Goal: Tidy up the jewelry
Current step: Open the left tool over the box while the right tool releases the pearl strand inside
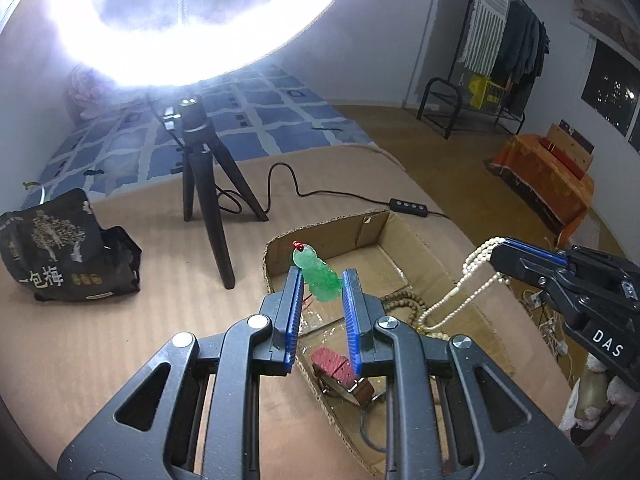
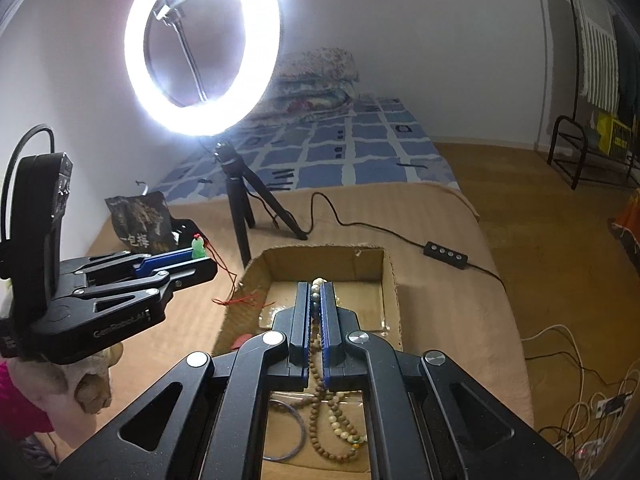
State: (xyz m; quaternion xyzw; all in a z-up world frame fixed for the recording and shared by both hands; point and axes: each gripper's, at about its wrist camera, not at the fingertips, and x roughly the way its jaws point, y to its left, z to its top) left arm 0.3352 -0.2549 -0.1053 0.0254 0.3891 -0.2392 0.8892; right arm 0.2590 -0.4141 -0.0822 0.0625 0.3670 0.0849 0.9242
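A green jade pendant [image 1: 319,280] on a red cord stands pinched between the blue pads of my left gripper [image 1: 322,278], above the left rim of an open cardboard box [image 1: 326,229]. In the right wrist view the same pendant [image 2: 197,247] sticks up from the left gripper [image 2: 202,258], and its red cord [image 2: 230,280] trails down to the box [image 2: 320,251]. My right gripper [image 2: 318,289] is shut on a pale bead necklace [image 2: 317,286]. From the right gripper [image 1: 496,250], this necklace [image 1: 452,296] hangs down into the box.
In the box lie a brown bead strand [image 1: 400,306], a red-strapped watch [image 1: 336,364] and a thin bangle [image 2: 290,428]. A ring light's tripod [image 1: 208,184], its cable controller [image 1: 406,205] and a black snack bag [image 1: 60,248] sit on the tan surface. Tangled cables [image 2: 592,400] lie at the right.
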